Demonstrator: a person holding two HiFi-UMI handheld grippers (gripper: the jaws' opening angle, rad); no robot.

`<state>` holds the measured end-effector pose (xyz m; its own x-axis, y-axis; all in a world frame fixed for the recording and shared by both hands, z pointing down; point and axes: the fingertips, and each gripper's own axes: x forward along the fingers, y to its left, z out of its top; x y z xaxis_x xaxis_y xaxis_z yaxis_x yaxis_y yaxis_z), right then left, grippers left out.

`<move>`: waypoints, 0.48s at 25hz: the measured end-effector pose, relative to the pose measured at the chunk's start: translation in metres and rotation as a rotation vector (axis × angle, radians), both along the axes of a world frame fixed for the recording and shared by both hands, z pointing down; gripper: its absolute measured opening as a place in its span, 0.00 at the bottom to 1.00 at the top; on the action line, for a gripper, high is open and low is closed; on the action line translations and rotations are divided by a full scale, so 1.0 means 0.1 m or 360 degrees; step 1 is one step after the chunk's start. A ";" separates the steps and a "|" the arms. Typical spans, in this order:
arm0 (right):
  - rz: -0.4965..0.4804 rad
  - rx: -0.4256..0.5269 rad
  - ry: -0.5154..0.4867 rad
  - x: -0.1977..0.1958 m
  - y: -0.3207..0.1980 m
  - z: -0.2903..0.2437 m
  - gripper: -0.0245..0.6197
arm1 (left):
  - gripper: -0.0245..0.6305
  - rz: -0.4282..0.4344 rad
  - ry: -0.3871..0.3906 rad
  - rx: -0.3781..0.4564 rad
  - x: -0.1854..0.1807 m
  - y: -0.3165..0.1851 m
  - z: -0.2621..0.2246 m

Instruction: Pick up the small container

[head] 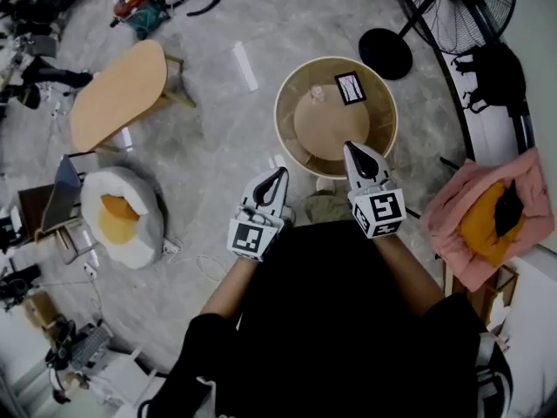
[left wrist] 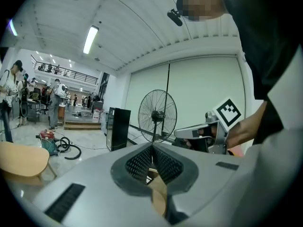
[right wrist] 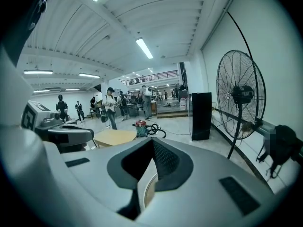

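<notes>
The small container (head: 316, 94) sits on the round counter (head: 296, 151). It is ahead of both tools, off to the left of the right tool (head: 352, 147) and off to the right of the left tool (head: 279, 173). It is well beyond either tip, on the far part of the top. It looks clear and very small, and its exact shape is too small to make out.

Both tools are clenched with nothing in them. In each gripper view the jaws meet at the tip.

**Handling:** I'd judge the container to be light and fairly stiff, probably thin plastic with smooth, slippery sides. A nudge from one jaw would likely skate it across the top or tip it over. The jaws need to stand wide before they arrive. The best hold is across its two sides, low to the middle, with a gentle squeeze so it neither pops out nor crushes.

**Edges and room:** The counter has a raised rim all round, so a tool must pass over the near rim and then drop inside. The right tool's tip is already above that near rim, while the left tool hangs short of it, over the floor (head: 218, 146). A framed card (head: 351, 87) lies near the container, straight ahead of the right tool, so there is less room on that side. The side towards the left tool is bare. A standing fan (head: 461, 11) is beyond and to the right, well apart from the path.
</notes>
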<state>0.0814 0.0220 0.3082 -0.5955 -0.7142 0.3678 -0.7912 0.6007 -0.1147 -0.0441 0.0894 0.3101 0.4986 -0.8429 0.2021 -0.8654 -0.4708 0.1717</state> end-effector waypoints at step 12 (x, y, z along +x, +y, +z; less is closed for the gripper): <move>-0.0030 -0.0020 0.0027 0.44 -0.67 0.41 0.06 | 0.07 -0.0087 -0.0069 -0.0087 0.43 -0.55 0.59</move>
